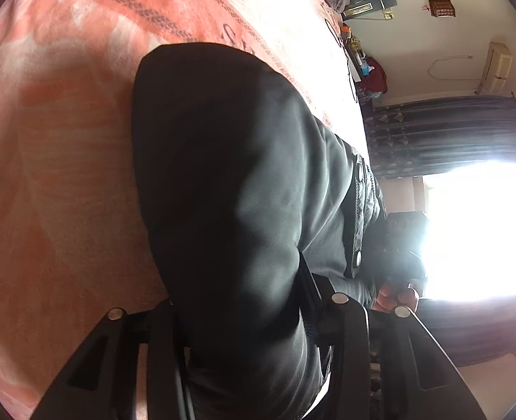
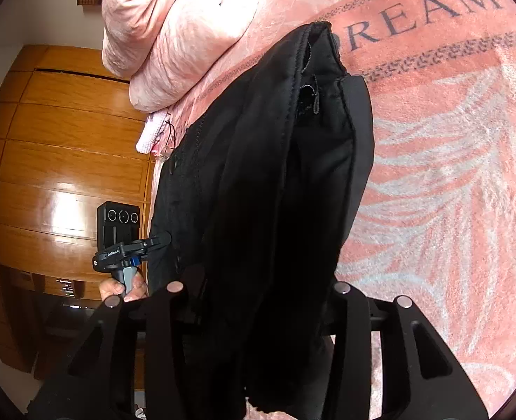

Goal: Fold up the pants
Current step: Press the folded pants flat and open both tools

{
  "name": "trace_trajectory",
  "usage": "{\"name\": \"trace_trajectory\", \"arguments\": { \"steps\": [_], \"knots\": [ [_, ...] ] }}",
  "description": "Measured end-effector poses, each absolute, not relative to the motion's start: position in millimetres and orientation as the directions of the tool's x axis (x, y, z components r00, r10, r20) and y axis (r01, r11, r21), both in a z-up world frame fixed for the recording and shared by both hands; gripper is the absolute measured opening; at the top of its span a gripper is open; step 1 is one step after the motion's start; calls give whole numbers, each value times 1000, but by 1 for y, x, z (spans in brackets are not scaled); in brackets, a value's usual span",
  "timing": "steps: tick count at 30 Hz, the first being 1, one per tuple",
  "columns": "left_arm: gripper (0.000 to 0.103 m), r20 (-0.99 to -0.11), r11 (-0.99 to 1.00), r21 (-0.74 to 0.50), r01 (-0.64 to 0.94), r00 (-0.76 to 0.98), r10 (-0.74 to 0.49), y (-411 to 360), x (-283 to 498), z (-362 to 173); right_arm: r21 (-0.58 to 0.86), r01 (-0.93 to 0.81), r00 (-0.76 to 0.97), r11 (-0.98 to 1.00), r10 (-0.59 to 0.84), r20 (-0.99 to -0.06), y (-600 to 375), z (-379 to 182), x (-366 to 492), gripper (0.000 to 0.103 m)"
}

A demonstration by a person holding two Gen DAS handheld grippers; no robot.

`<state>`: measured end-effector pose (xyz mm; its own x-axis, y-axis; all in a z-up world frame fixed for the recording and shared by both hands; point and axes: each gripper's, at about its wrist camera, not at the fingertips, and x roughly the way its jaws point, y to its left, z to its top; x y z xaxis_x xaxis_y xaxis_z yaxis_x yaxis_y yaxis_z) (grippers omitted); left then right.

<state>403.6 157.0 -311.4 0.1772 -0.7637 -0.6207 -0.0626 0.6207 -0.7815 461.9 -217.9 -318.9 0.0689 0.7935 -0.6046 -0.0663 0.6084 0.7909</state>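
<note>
The pants (image 1: 243, 182) are clamped by the left gripper (image 1: 243, 318) and right gripper (image 2: 258, 301). Waistband snap (image 1: 357, 256) is shown only in the left view; "DREAM" blanket (image 2: 450, 140) lettering only in the right.

Left wrist view was blown out by a window (image 1: 475, 231) at right, pure white glare, leaving the pants (image 1: 229, 182) nearly black with little detail and a soft shadow on the pink blanket (image 1: 65, 122). Right wrist view was evenly bright, with glare patches on the wooden wardrobe (image 2: 65, 175). Both showed heavy fisheye bending and dark vignetted corners.
</note>
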Motion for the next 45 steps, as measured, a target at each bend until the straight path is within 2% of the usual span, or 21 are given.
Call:
{"name": "trace_trajectory", "arguments": {
  "steps": [1, 3, 4, 5, 6, 9, 13, 15, 18, 21, 23, 25, 27, 30, 34, 36, 38, 39, 41, 43, 45],
  "knots": [
    [46, -623, 624, -779, -57, 182, -761, 151, 408, -310, 784, -58, 66, 618, 786, -614, -220, -320, 460, 58],
    [53, -630, 634, -771, -60, 211, -747, 156, 399, -307, 768, -52, 83, 639, 769, -634, -226, -315, 455, 62],
    [59, -646, 650, -757, -68, 229, -728, 164, 390, -304, 761, -50, 106, 647, 761, -640, -230, -308, 452, 62],
    [75, -671, 678, -731, -77, 261, -694, 172, 382, -298, 738, -58, 144, 672, 737, -660, -237, -299, 448, 62],
    [80, -688, 704, -706, -80, 314, -654, 179, 374, -288, 724, -68, 178, 686, 722, -668, -240, -291, 445, 62],
    [82, -684, 725, -686, -68, 401, -610, 187, 358, -263, 697, -120, 309, 707, 693, -651, -255, -254, 425, 58],
    [86, -762, 816, -574, -71, 411, -501, 181, 336, -255, 712, -241, 357, 659, 743, -567, -241, -211, 392, 55],
    [86, -798, 837, -538, -99, 379, -468, 173, 334, -263, 703, -258, 318, 663, 745, -586, -225, -215, 386, 55],
    [86, -808, 830, -544, -126, 345, -478, 154, 350, -274, 690, -171, 264, 704, 707, -656, -218, -251, 388, 51],
    [86, -797, 810, -571, -133, 326, -508, 154, 348, -283, 664, -118, 233, 738, 671, -704, -219, -273, 390, 30],
    [86, -792, 805, -578, -132, 330, -514, 152, 353, -283, 693, -126, 252, 710, 699, -670, -226, -261, 386, 32],
    [86, -780, 808, -580, -99, 352, -517, 152, 354, -278, 693, -165, 315, 702, 703, -637, -230, -241, 391, 43],
    [86, -773, 817, -572, -75, 381, -507, 156, 349, -275, 690, -143, 354, 710, 687, -634, -231, -236, 412, 45],
    [90, -762, 809, -582, -90, 407, -503, 160, 354, -271, 706, -92, 364, 703, 683, -633, -224, -248, 449, 45],
    [91, -781, 808, -575, -127, 381, -495, 164, 363, -280, 693, 36, 300, 720, 654, -694, -223, -292, 481, 44],
    [91, -789, 809, -570, -143, 371, -491, 170, 357, -275, 678, 33, 304, 735, 639, -707, -222, -292, 481, 43],
    [91, -781, 808, -572, -140, 395, -485, 177, 350, -266, 681, 10, 337, 732, 639, -691, -225, -277, 469, 53],
    [91, -777, 814, -566, -129, 413, -475, 180, 343, -258, 654, -15, 368, 756, 613, -700, -226, -263, 459, 66],
    [91, -760, 825, -558, -92, 456, -463, 184, 326, -237, 597, -95, 444, 797, 571, -691, -225, -231, 430, 71],
    [91, -758, 864, -498, -68, 517, -397, 184, 300, -209, 509, -126, 499, 852, 498, -709, -224, -202, 395, 88],
    [99, -750, 915, -402, -37, 586, -306, 177, 266, -177, 402, -134, 564, 906, 403, -720, -220, -173, 352, 94]
  ]
}}
